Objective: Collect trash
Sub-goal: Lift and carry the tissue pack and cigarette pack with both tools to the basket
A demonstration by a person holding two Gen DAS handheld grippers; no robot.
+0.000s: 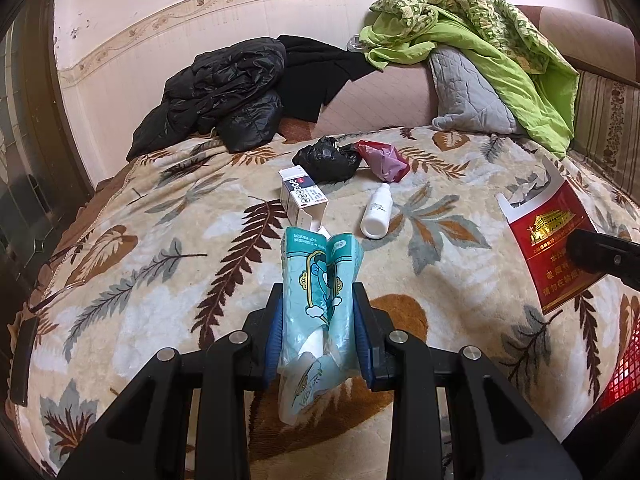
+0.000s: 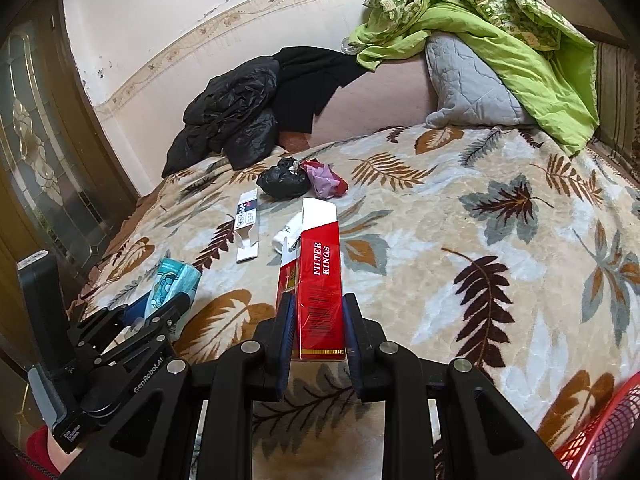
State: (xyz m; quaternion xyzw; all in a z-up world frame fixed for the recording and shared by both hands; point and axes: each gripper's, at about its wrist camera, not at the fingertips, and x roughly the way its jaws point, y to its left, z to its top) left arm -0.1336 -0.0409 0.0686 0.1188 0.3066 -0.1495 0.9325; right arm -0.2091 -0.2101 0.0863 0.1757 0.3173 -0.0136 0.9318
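Over at nine o'clock the leaf-patterned blanket (image 1: pixel 132 216) rolls off toward a dark door frame (image 2: pixel 48 148), and there's open blanket on that side. The left gripper (image 1: pixel 320 332) is clamped on a crumpled teal tissue packet (image 1: pixel 320 280), blue pads pressing both flanks, its long axis running straight out toward twelve o'clock. Just beyond its tip lies an opened white carton (image 1: pixel 302 200), then a white bottle (image 1: pixel 378 214) at one o'clock, lying on its side with the neck pointing away. Past them, a black plastic bag (image 1: pixel 326 160) touches a balled red-and-purple bag (image 1: pixel 384 160). A black jacket (image 1: pixel 224 96) heaps against the wall at eleven o'clock. Moving right, the right gripper (image 2: pixel 318 332) pinches a red cigarette carton (image 2: pixel 318 276) at its base, its long axis likewise toward twelve, open flap far end. Clear blanket spreads at two and three o'clock. A green quilt (image 2: pixel 500 32) covers a grey pillow (image 2: pixel 468 84) at one o'clock, and a red mesh basket (image 2: pixel 604 436) peeks in at five o'clock.
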